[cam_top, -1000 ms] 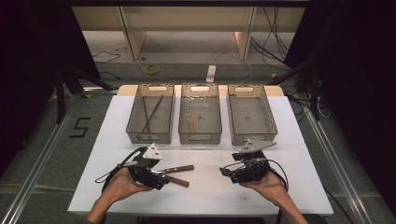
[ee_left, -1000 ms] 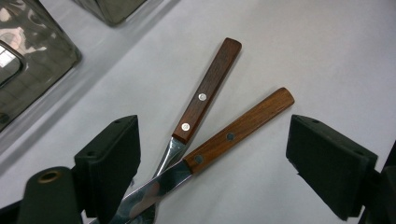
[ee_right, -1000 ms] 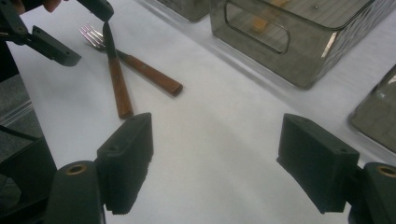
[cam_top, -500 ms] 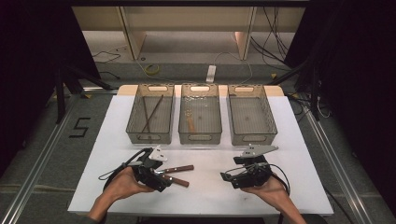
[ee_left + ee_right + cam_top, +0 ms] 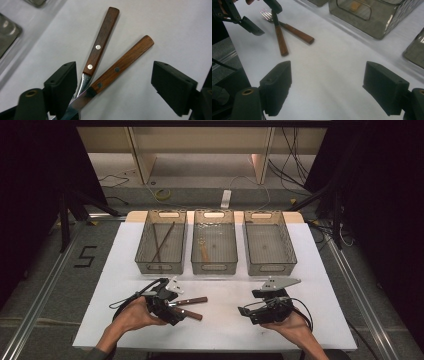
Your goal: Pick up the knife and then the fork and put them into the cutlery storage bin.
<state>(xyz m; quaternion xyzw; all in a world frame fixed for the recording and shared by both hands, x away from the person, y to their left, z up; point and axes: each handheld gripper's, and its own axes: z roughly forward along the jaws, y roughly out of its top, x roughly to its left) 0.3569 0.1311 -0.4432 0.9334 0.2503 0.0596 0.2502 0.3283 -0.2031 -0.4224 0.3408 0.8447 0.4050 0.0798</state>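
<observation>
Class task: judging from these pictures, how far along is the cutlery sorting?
Done: sticks lie in the left bin, one wooden piece in the middle bin. In hand: left gripper, open, over two wooden-handled utensils. Left: both utensils; the right bin looks empty; right gripper idle.

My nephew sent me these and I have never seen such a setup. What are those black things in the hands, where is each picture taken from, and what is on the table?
A person sits at a white table and holds a hand tool with two black jaws in each hand: the left gripper and the right gripper. The high view looks down from above the person. The other two pictures come from small cameras riding on each tool, looking out between its jaws.

On the table lie two wood-handled pieces of cutlery, crossed: a lighter-handled one and a darker-handled one. The right gripper view shows fork prongs on one of them. Behind them stand three clear bins in a row.

Nothing is held. Both grippers are open. The left one's jaws sit on either side of the cutlery and have just been closing a little, not yet pressing on it.
</observation>
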